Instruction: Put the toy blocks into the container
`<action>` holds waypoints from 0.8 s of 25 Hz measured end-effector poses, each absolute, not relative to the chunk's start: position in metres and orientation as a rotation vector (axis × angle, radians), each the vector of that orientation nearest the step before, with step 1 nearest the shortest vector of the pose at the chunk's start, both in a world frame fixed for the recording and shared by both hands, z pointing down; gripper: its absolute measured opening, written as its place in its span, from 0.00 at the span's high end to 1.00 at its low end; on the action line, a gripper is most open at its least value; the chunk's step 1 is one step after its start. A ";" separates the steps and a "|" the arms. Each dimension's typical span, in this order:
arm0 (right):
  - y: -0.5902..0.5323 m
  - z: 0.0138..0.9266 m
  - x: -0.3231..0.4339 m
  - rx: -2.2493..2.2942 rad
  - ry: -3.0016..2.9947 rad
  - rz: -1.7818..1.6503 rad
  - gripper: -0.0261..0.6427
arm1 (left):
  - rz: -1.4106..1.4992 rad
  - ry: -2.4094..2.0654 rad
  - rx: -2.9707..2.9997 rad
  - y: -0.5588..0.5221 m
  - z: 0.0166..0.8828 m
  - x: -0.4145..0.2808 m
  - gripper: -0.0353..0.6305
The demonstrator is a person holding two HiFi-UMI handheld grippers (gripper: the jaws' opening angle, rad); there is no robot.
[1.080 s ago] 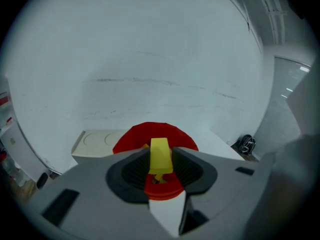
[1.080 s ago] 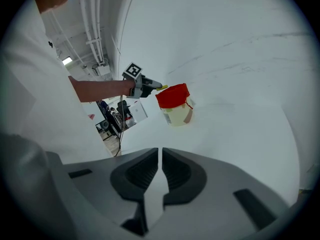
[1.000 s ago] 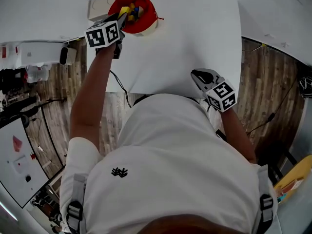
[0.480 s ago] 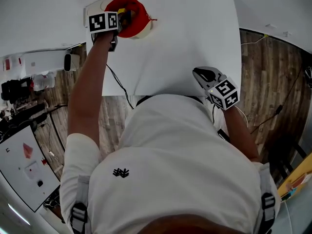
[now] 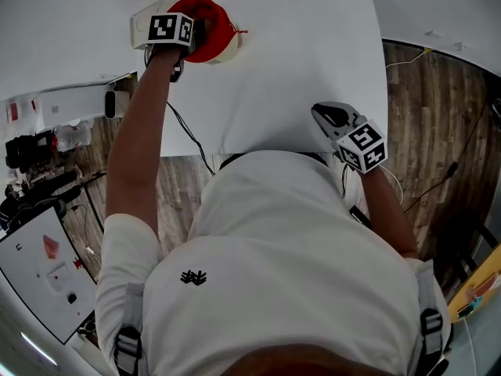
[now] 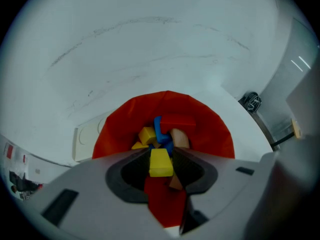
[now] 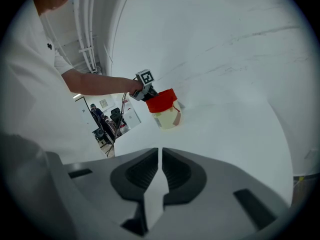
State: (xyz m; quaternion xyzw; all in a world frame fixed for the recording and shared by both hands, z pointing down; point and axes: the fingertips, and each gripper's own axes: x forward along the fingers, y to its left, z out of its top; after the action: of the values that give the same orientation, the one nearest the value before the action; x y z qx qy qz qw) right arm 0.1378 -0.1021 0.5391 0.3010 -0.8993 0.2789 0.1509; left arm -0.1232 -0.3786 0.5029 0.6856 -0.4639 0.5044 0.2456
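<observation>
One rectangular yellow block (image 6: 161,163), red container (image 6: 212,134)

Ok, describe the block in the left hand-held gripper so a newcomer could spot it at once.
At the far left corner of the white table stands a red-lined container. The left hand-held gripper points down into its mouth, a yellow block clamped between its jaws. The other blocks, blue, red and yellow, lie loose below; only this one is gripped.

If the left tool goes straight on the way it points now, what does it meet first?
Probably the pile of blocks inside the red container, just beyond the yellow block that the left tool holds; depth is unclear.
</observation>
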 end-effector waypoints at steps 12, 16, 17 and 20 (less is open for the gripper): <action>-0.094 0.538 0.137 0.878 -2.564 0.798 0.92 | 1.366 -1.230 1.926 -0.372 0.501 -0.119 0.70; -0.089 0.536 0.132 0.875 -2.560 0.787 0.92 | 1.300 -1.241 1.956 -0.369 0.494 -0.120 0.70; -0.088 0.535 0.131 0.874 -2.560 0.783 0.92 | 1.276 -1.243 1.967 -0.368 0.492 -0.121 0.70; -0.085 0.532 0.125 0.871 -2.557 0.767 0.92 | 1.216 -1.246 2.002 -0.363 0.483 -0.122 0.70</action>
State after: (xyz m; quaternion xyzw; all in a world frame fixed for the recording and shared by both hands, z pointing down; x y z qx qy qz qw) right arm 0.1254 -0.0847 0.5324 0.3059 -0.8980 0.2693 0.1658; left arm -0.1225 -0.3632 0.4833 0.7322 -0.4557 0.4447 0.2418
